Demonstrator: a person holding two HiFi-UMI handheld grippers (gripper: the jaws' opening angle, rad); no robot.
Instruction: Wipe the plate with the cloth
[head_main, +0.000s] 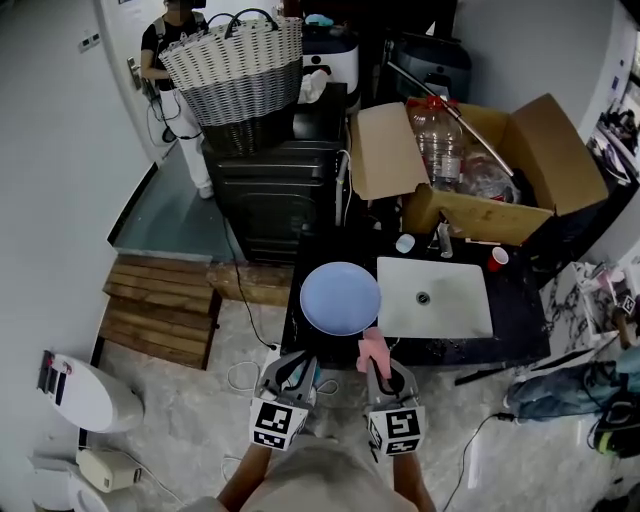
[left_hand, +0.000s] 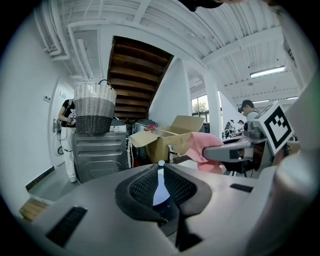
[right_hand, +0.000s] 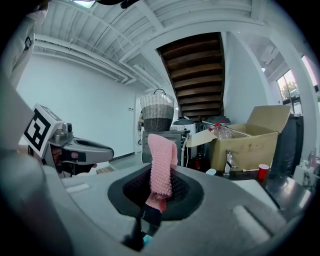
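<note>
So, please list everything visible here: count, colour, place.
counter: one, black, centre
sink: one, white, set in the counter
plate: one, light blue, left of the sink
cloth: one, pink, in the right gripper's jaws
cardboard box: one, brown, open, behind the sink
plastic bottle: one, clear, inside the box
party cup: one, red, behind the sink
small cup: one, white, behind the plate
wicker basket: one, white and grey, on a dark cabinet
bystander: one, dark top, beside the basket
left gripper: one, grey, jaws slightly apart, empty
right gripper: one, grey, shut on the cloth
</note>
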